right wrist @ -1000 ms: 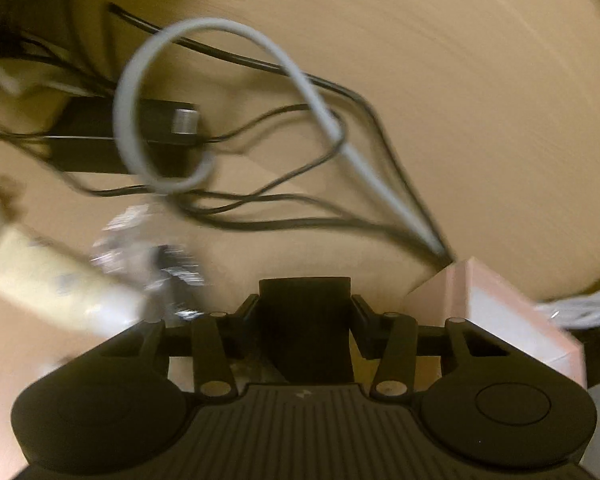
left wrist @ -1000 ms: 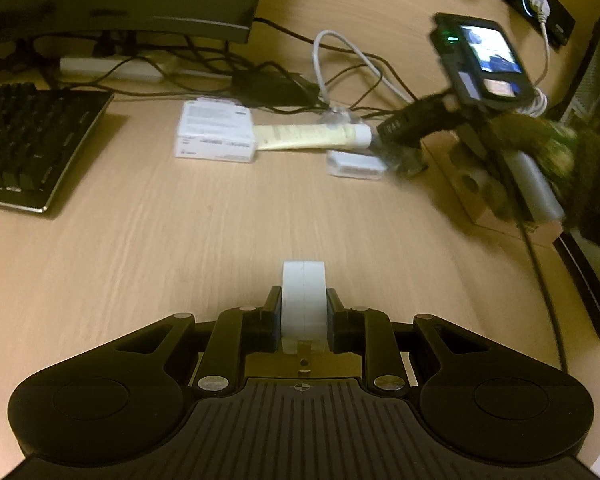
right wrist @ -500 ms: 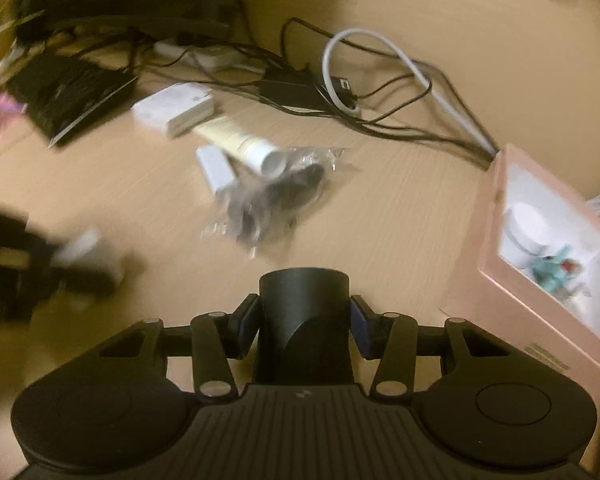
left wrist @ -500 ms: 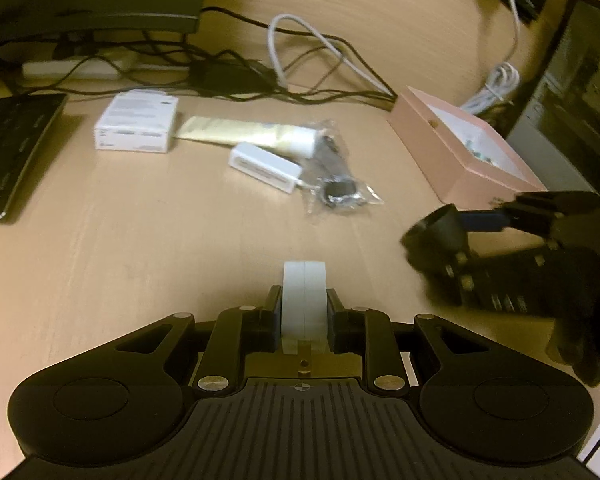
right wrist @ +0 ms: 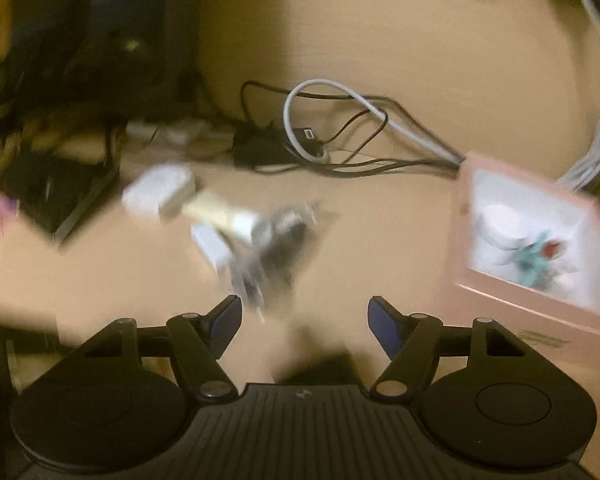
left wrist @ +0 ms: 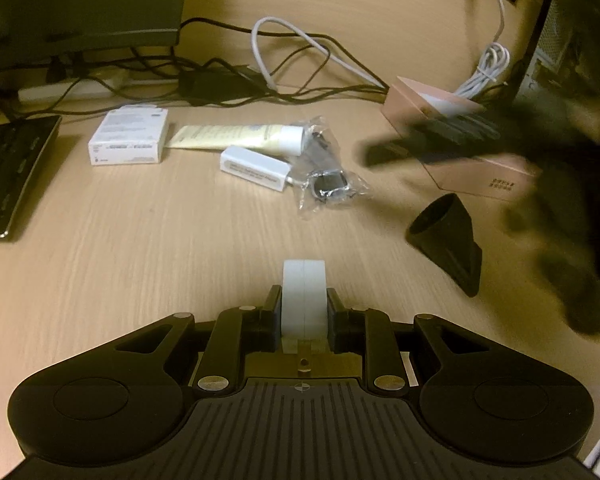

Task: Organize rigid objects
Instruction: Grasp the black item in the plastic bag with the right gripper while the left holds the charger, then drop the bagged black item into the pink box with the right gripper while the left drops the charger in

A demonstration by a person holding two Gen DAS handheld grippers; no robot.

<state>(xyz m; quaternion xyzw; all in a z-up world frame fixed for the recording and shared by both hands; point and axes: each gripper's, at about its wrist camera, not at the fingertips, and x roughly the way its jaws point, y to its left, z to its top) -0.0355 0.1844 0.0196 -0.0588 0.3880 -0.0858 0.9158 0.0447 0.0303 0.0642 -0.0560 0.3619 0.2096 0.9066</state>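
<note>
My left gripper (left wrist: 303, 300) is shut on a white round disc (left wrist: 303, 292) and hovers low over the desk. A black funnel-shaped piece (left wrist: 448, 240) lies on the desk to its right. My right gripper (right wrist: 305, 316) is open and empty; it shows as a blur in the left wrist view (left wrist: 440, 140) above the pink box (left wrist: 480, 172). A white box (left wrist: 130, 136), a cream tube (left wrist: 236, 136), a white adapter (left wrist: 256, 168) and a clear bag with a black part (left wrist: 328, 184) lie mid-desk. The pink box (right wrist: 532, 300) holds small items.
A keyboard (left wrist: 8, 176) sits at the left, a monitor (left wrist: 80, 4) behind it. Tangled cables and a power brick (left wrist: 220, 84) run along the back. A white cable bundle (left wrist: 488, 68) and a dark case (left wrist: 572, 40) stand at the right.
My right gripper has opened and let go of the black funnel-shaped piece, which now lies on the desk. It has lifted back toward the pink box. My left gripper holds still.
</note>
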